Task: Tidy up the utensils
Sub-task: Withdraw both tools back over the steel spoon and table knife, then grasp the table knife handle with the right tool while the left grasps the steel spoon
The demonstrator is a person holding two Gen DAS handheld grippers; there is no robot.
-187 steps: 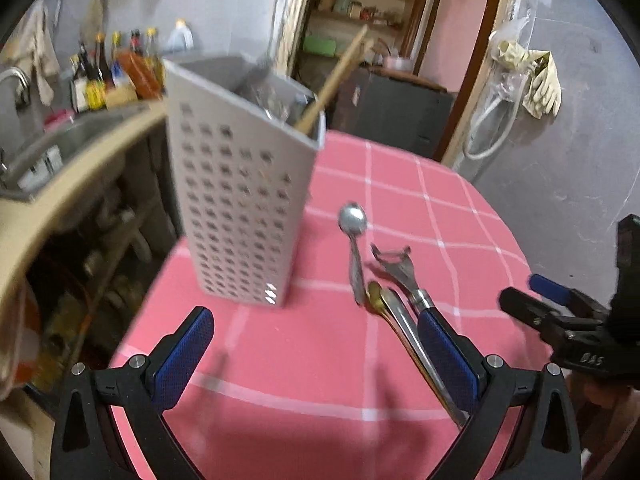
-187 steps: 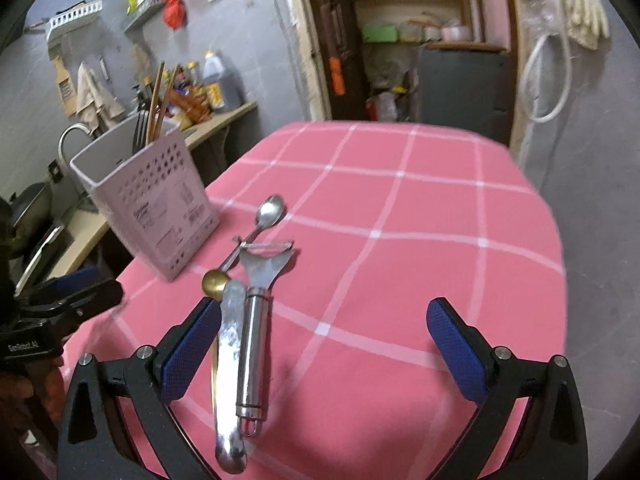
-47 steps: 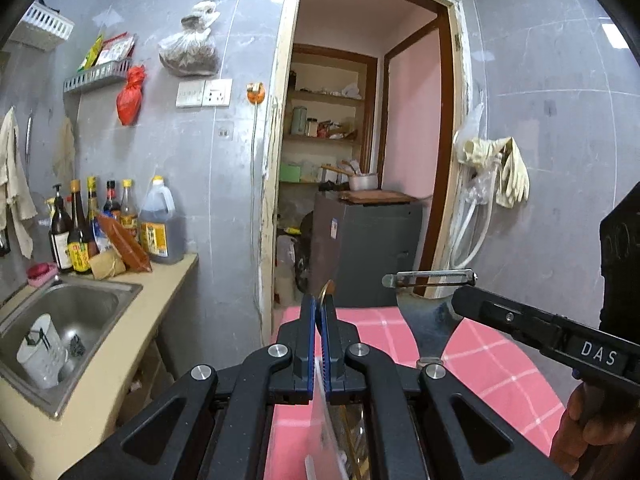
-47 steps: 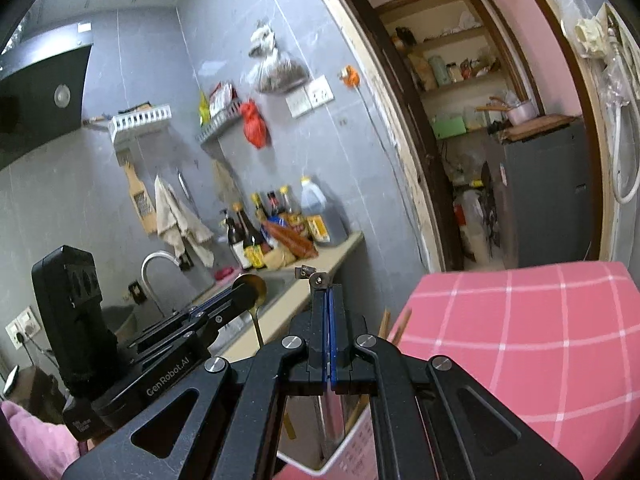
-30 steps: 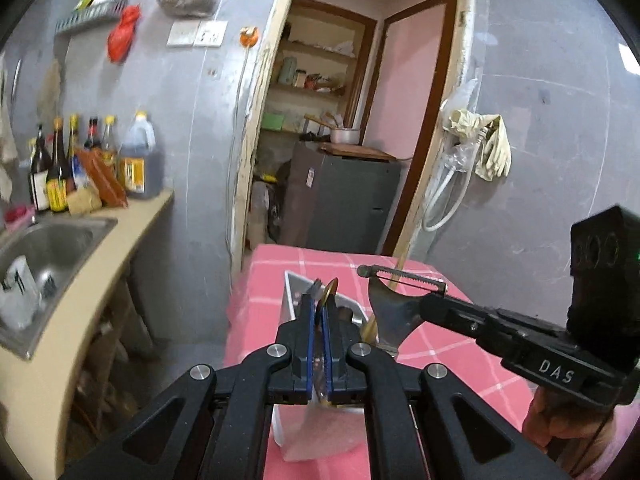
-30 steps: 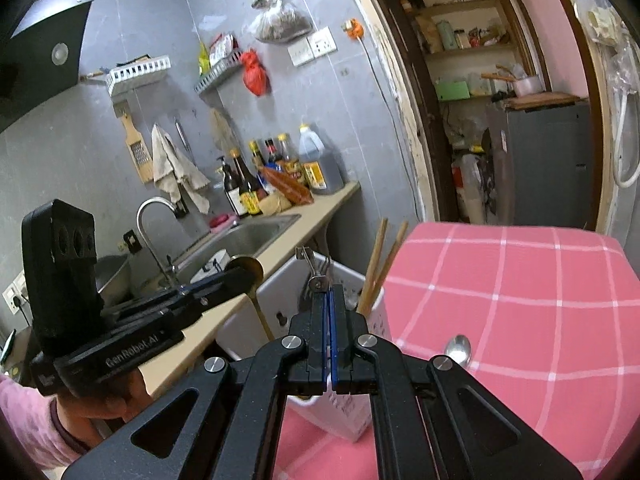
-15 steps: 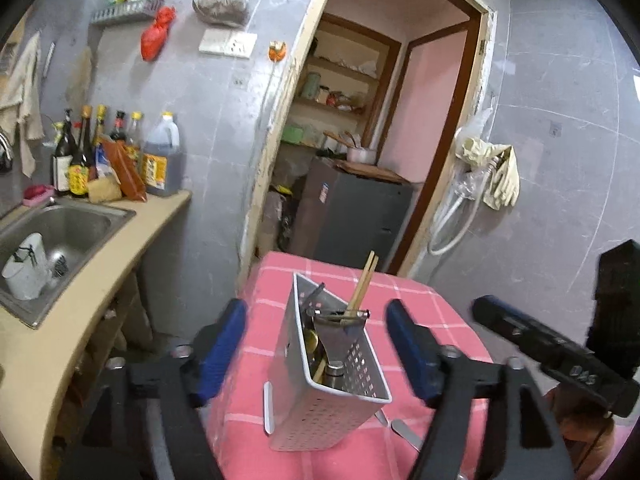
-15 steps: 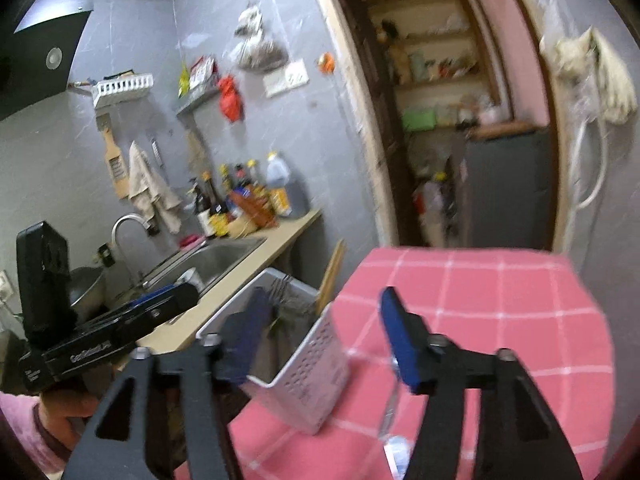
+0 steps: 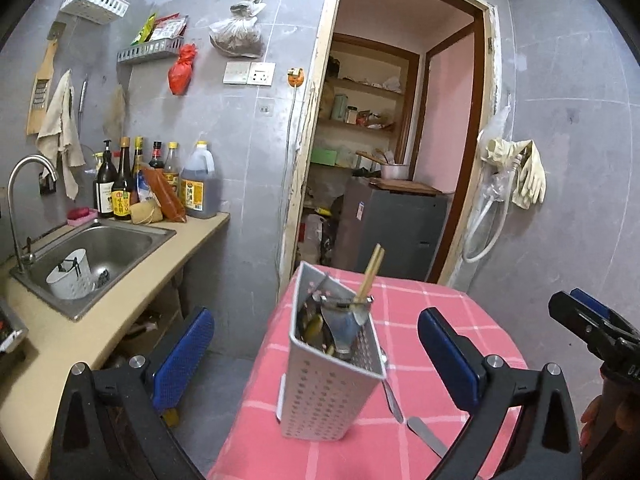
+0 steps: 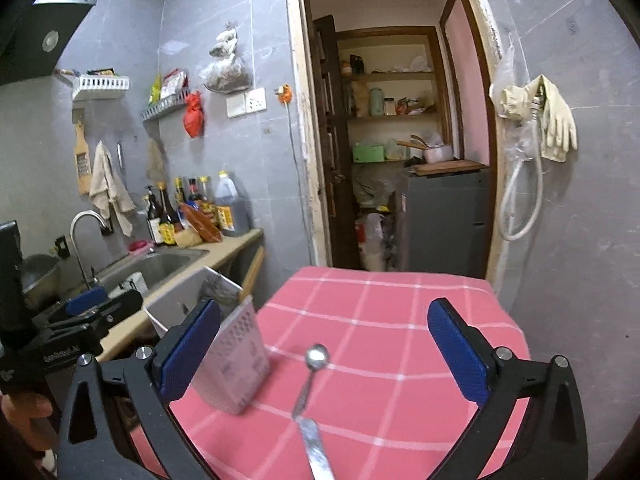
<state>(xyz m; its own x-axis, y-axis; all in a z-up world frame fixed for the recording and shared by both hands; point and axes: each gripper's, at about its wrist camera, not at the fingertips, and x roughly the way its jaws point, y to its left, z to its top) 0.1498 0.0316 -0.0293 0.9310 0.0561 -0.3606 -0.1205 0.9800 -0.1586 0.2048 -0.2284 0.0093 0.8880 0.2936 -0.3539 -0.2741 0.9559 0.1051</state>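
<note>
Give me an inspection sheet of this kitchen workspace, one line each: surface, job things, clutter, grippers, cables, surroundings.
Surface: pink checked tablecloth covers the table.
Job's things: white perforated plastic utensil caddy upright, holding wooden chopsticks and a steel peeler; silver metal spoon and flat steel utensil lie on the cloth.
Clutter: nothing seen on the table.
Grippers: left gripper and right gripper open, jaws just opened, nothing held.
Cables: white hose on wall.
Surroundings: steel sink, sauce bottles, open doorway.

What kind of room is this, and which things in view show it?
Most likely a small home kitchen: a steel sink with a tap, sauce bottles on the counter, and a perforated utensil holder on a table with a pink checked cloth.
</note>
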